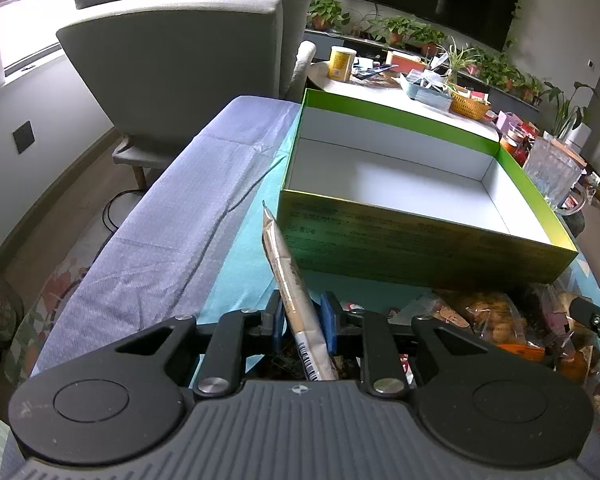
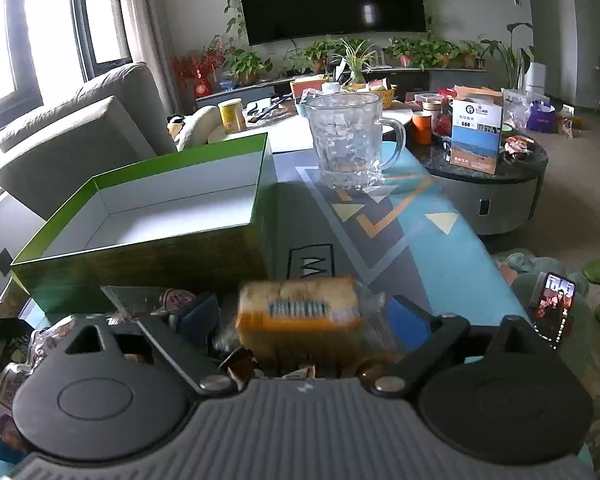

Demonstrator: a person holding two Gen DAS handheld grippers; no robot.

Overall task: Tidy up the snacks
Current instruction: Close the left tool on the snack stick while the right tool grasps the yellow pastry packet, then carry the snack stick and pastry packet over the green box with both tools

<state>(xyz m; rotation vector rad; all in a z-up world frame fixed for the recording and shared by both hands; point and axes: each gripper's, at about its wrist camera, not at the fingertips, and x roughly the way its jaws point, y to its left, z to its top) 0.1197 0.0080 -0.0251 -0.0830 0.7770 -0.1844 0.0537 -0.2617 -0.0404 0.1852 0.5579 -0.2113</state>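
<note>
My left gripper (image 1: 303, 320) is shut on a flat beige snack packet (image 1: 286, 264), which stands edge-on between the blue pads and pokes up in front of the green box's near left corner. The open green box (image 1: 420, 236) has a white, bare inside (image 2: 172, 216). A pile of mixed snack packets (image 1: 496, 316) lies before the box, right of my left gripper. In the right wrist view a blurred orange-yellow snack packet (image 2: 300, 308) sits between the wide-apart blue fingers (image 2: 410, 320) of my right gripper (image 2: 304, 316), which is open; dark gaps show beside it.
A clear glass mug (image 2: 348, 140) stands on the patterned blue cloth right of the box. A grey armchair (image 1: 180, 60) is behind the table's purple-covered left side. A cluttered round coffee table (image 2: 488, 176) lies beyond. A phone (image 2: 554, 308) leans at the right.
</note>
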